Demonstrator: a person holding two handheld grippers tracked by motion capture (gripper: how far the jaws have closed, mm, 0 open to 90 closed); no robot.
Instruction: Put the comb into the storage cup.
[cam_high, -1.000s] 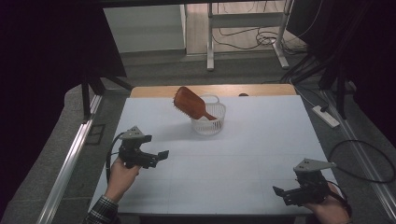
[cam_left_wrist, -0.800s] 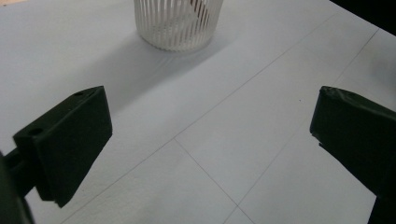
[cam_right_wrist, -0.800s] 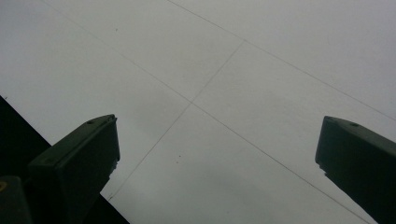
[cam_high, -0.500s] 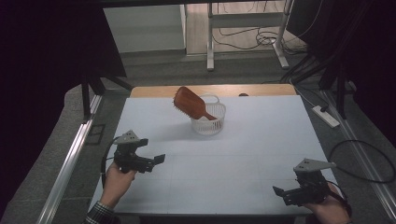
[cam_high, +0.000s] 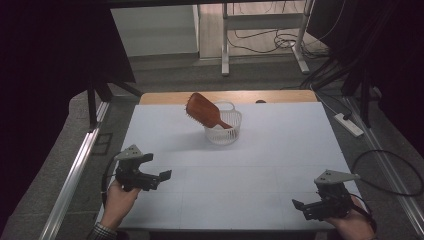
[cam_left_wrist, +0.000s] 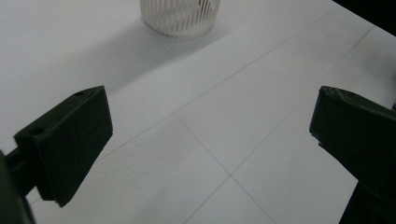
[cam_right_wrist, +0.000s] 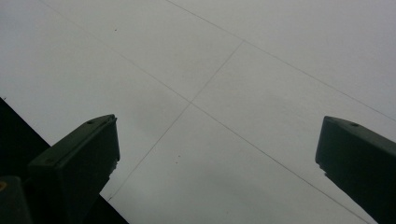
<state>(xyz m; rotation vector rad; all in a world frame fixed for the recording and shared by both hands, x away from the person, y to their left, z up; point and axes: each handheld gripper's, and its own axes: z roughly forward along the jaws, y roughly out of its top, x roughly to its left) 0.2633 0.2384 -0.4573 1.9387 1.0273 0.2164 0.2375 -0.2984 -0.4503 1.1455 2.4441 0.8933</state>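
One hairbrush (cam_high: 206, 113) leans in one basket (cam_high: 223, 131) near the table's (cam_high: 280, 150) far edge; both grippers, left (cam_high: 161, 177) and right (cam_high: 298, 206), sit near the front edge with jaws apart, open surface between.

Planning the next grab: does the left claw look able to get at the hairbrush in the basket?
Probably yes. The left claw is open, and only bare table lies between it and the hairbrush, which sticks out of the basket.

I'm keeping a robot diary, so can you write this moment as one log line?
left gripper: open, empty, low over table | right gripper: open, empty, near front edge | hairbrush: leaning in white basket
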